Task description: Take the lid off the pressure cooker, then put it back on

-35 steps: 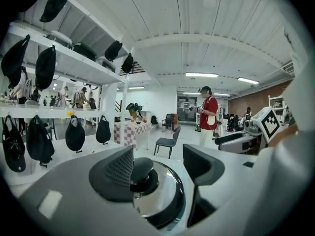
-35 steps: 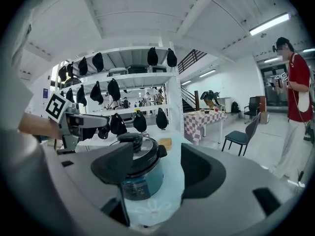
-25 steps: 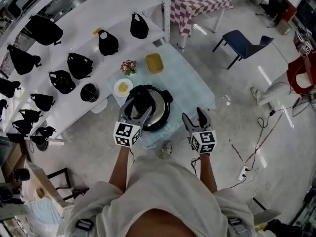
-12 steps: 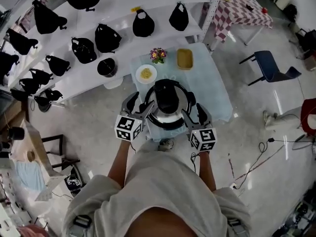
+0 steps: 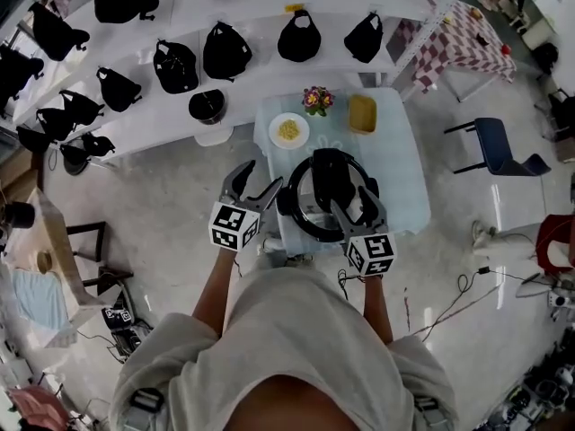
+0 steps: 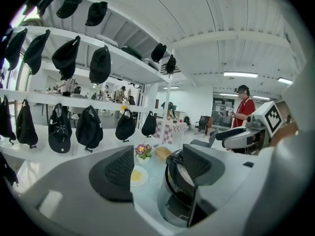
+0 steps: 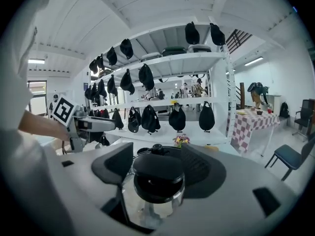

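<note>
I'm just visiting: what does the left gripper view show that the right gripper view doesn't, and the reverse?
Only the left gripper view shows the white plate of yellow food, a person in a red top and the right gripper. Only the right gripper view shows the lid's black handle, which stands between that gripper's own open jaws, and the left gripper. Both show the pressure cooker, the flowers and the hanging black bags.
</note>
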`<action>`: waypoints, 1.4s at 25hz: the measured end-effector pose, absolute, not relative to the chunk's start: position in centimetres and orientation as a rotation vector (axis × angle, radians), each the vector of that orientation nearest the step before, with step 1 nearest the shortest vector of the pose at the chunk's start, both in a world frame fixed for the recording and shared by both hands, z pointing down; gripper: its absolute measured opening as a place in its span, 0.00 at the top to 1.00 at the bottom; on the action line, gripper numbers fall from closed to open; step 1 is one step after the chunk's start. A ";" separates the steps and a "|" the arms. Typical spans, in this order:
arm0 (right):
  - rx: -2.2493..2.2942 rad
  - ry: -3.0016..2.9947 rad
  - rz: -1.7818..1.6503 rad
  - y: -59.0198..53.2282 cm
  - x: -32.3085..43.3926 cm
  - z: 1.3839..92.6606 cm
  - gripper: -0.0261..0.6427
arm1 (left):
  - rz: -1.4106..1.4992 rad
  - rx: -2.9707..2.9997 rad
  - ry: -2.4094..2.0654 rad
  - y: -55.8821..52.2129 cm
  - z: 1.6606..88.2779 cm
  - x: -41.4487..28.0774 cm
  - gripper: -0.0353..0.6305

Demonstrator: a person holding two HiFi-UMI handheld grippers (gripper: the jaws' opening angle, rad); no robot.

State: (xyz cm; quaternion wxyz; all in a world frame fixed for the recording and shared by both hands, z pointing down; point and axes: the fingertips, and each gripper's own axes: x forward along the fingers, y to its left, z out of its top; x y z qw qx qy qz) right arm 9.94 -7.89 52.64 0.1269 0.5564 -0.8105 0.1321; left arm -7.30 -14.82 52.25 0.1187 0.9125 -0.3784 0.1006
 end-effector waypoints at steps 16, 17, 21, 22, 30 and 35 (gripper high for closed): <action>1.023 -2.258 0.200 -8.3 8.8 55.9 0.53 | 0.276 2.612 -1.108 -16.3 53.8 -6.4 0.50; 0.966 -2.243 0.187 -8.3 8.9 56.2 0.53 | 0.279 2.608 -1.109 -16.4 53.9 -6.3 0.50; 0.731 -2.151 0.102 -8.2 8.5 57.7 0.53 | 0.279 2.603 -1.112 -16.6 53.8 -6.2 0.50; 0.684 -2.131 0.082 -8.2 8.4 58.0 0.53 | 0.280 2.603 -1.110 -16.6 53.9 -6.2 0.50; 0.363 -1.976 -0.041 -8.5 7.4 59.2 0.53 | 0.288 2.585 -1.071 -16.1 54.8 -5.6 0.50; 0.195 -1.892 -0.074 -8.8 7.1 60.2 0.53 | 0.267 2.587 -1.085 -16.5 54.3 -5.6 0.50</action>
